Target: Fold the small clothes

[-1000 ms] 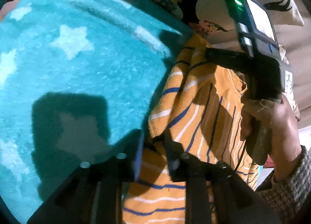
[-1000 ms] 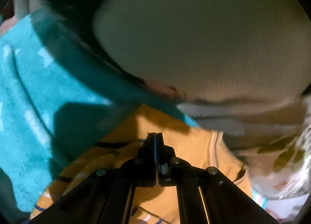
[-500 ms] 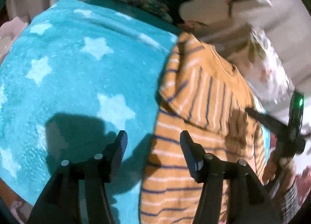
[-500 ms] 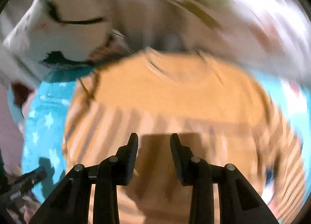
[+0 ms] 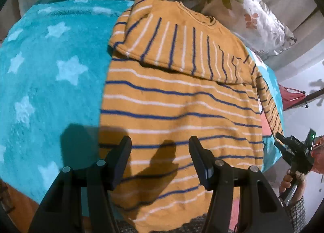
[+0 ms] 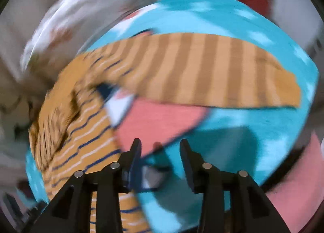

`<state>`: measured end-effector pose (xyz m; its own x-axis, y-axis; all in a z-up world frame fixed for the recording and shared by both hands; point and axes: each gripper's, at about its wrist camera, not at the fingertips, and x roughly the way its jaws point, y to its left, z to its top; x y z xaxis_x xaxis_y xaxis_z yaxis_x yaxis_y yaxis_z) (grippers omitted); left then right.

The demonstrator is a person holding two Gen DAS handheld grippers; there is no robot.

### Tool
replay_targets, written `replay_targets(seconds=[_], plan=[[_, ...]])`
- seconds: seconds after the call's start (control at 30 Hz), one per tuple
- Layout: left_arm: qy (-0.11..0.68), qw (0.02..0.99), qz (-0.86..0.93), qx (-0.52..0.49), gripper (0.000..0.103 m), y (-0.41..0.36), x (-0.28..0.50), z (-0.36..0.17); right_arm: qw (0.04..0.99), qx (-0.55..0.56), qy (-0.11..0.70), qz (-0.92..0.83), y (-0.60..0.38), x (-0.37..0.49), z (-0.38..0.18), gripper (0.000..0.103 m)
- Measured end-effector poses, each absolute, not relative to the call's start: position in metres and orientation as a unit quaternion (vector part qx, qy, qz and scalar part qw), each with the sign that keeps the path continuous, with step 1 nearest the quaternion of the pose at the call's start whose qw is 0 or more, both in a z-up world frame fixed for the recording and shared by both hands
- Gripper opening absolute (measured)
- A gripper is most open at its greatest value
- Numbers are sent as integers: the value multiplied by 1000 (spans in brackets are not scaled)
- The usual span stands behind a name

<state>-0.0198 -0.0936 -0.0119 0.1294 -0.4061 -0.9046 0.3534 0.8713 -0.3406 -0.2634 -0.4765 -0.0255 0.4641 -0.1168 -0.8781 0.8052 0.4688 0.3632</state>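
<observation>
An orange sweater with blue and white stripes lies flat on the teal star blanket. One sleeve is folded across its chest. My left gripper hovers open above the sweater's lower half, with nothing between its fingers. At the far right edge of the left wrist view a hand holds my right gripper beyond the sweater's side. The right wrist view is blurred: the other sleeve stretches out across the blanket. My right gripper is above it, jaws opening and empty.
A floral pillow leans behind the sweater's collar. A pink cloth lies under the outstretched sleeve, beside the sweater's body. The blanket's near edge runs just below my left gripper, and a red item stands off to the right.
My left gripper let go of the sweater, opened and drew back. The sleeve now lies folded across the chest. My right gripper opened and swung fast to the sweater's other side.
</observation>
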Motion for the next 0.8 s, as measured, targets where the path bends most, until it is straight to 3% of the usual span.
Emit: replay_targets(seconds=[0.27, 0.63, 0.67, 0.7, 0.73, 0.77, 0.8], plan=[[607, 762, -226, -18, 58, -131, -61, -3, 714, 522, 339, -321, -537, -348, -56, 53], [597, 770, -223, -18, 58, -174, -102, 10, 713, 570, 266, -309, -595, -362, -71, 53], [596, 771, -222, -19, 58, -176, -105, 11, 711, 574, 264, -308, -600, -363, -72, 51], [595, 772, -220, -21, 58, -178, -106, 11, 711, 576, 266, -303, -604, -361, -73, 29], [594, 774, -219, -23, 58, -179, -108, 12, 716, 574, 270, -292, -607, -357, -72, 15], [594, 774, -217, -26, 58, -179, -108, 13, 720, 571, 274, -286, -609, -358, -70, 6], [593, 775, -216, -29, 58, -179, -108, 13, 726, 562, 275, -285, -612, -357, -65, 6]])
